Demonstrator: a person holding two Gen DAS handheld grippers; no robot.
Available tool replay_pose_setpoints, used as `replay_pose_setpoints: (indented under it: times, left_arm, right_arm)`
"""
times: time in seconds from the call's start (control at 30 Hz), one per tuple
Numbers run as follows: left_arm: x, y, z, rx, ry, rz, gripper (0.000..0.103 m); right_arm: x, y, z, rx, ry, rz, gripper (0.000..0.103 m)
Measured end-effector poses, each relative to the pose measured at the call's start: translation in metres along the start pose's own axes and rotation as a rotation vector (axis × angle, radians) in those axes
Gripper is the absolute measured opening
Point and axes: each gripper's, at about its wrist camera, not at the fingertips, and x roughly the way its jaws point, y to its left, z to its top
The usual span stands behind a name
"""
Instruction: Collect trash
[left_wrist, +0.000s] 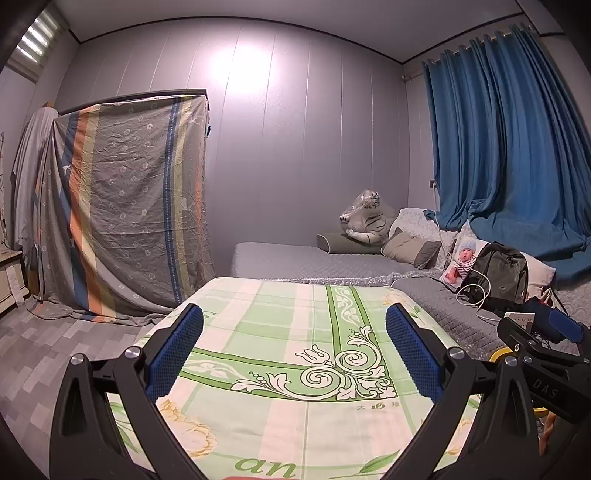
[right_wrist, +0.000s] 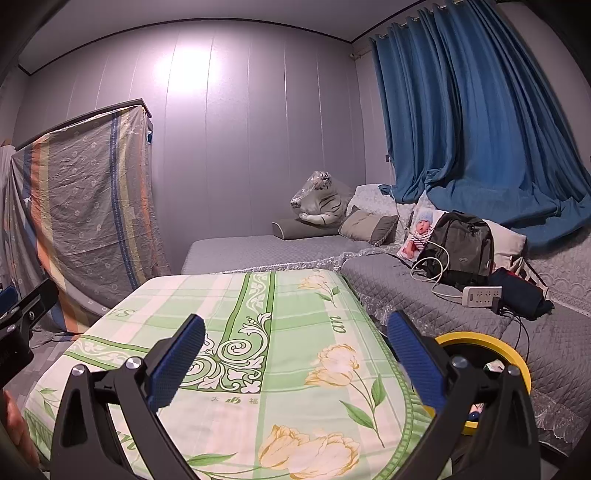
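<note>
Left gripper (left_wrist: 294, 343): fingers spread wide, nothing between them, held level above the green-checked cloth (left_wrist: 280, 332) that fills the lower centre of its view.
Right gripper (right_wrist: 295, 350): also spread wide and empty, over the same cloth, its right finger (right_wrist: 413, 365) crossing in front of the yellow rim.
Yellow-rimmed bin (right_wrist: 480, 341): lower right of the right wrist view, just beside the cloth's edge and against the grey quilted bed (right_wrist: 406, 288) — small items lie inside, too hidden to name.
Trash: no loose piece can be told on the cloth in either view.
Only in the right wrist view: the bin's opening, the white power strip (right_wrist: 482, 295) on the bed, a bit of a hand (right_wrist: 16, 428) at the lower left edge.
Only in the left wrist view: the window blind (left_wrist: 38, 37) at upper left, floor tiles (left_wrist: 44, 350) at lower left, and the other gripper's body at the right edge, where just a sliver of yellow rim shows.
Both views: blue curtain (right_wrist: 480, 110) upper right, dark backpack (right_wrist: 461, 251) on the bed, striped sheet (left_wrist: 129, 203) draped over furniture at left.
</note>
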Motion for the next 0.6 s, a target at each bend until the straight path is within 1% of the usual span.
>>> replay_pose_setpoints:
  times: [0.6]
  left_arm:
    - [0.0036, -0.0003, -0.0025, 0.006, 0.008, -0.010, 0.095]
  right_arm:
    - [0.0010, -0.0001, -0.0030, 0.015, 0.013, -0.009, 0.096]
